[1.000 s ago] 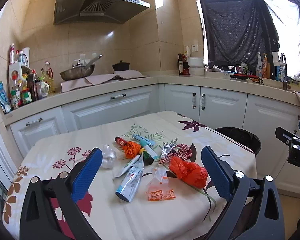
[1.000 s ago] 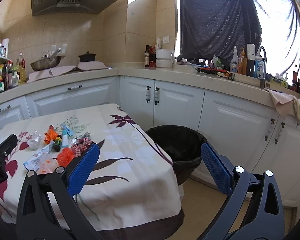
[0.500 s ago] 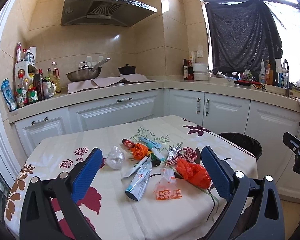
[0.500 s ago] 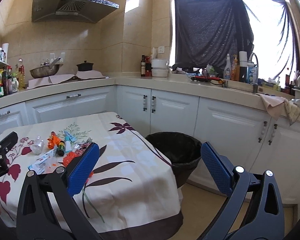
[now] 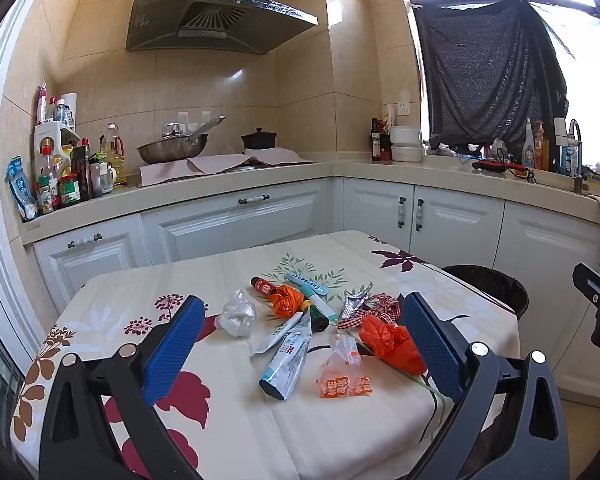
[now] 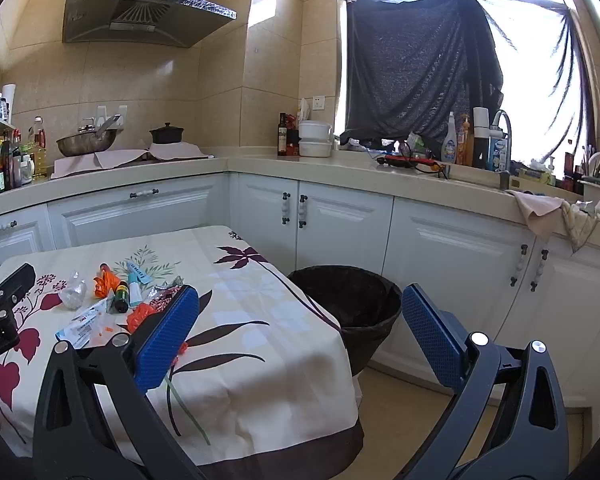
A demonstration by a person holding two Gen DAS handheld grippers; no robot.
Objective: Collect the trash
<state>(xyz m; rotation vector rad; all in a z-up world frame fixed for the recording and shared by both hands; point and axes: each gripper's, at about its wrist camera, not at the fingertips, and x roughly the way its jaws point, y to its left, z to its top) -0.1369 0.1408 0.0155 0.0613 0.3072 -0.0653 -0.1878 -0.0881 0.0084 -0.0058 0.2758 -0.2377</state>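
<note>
Two tongs, both spread wide w/ nothing between the pads. My left tongs point(image 5: 300, 344) hang over the near part of the desk point(image 5: 148, 312), framing the trash pile at centre frame. My right tongs point(image 6: 300, 332) point further right, so the black bin point(image 6: 348, 300) shows between the pads at centre frame, on the floor just beside the desk's right edge.

Trash is bunched in one cluster mid-desk, lower centre of the left view: crumpled clear plastic point(image 5: 236, 314) on the left, an orange wrapper point(image 5: 286, 300) behind, a small dark bottle point(image 5: 314, 312), a flattened tube point(image 5: 286, 364) lying nearest me, a clear bag w/ orange print point(image 5: 344, 372), a red-orange bag point(image 5: 392, 342) on the right, plus a foil scrap point(image 5: 352, 304) and a checked ribbon piece point(image 5: 384, 308). Several pieces touch or overlap; can't tell exactly which are tangled.

Split makes sense imo: left side is lined up on the pile, right side is closest to the bin, so drops probably go over the right desk edge.

Room: bare cloth all round the cluster, esp. bottom left of the left view, so approach from the near side looks open. Cloth drapes over the edges, so the true desk rim is hidden; I'd watch for snagging it. Bin mouth is open and unobstructed. Cabinets sit behind the bin, well apart from the desk's far edge.

Nothing collected yet by the look of it. First pick likely the red-orange bag, nearest the bin side.
</note>
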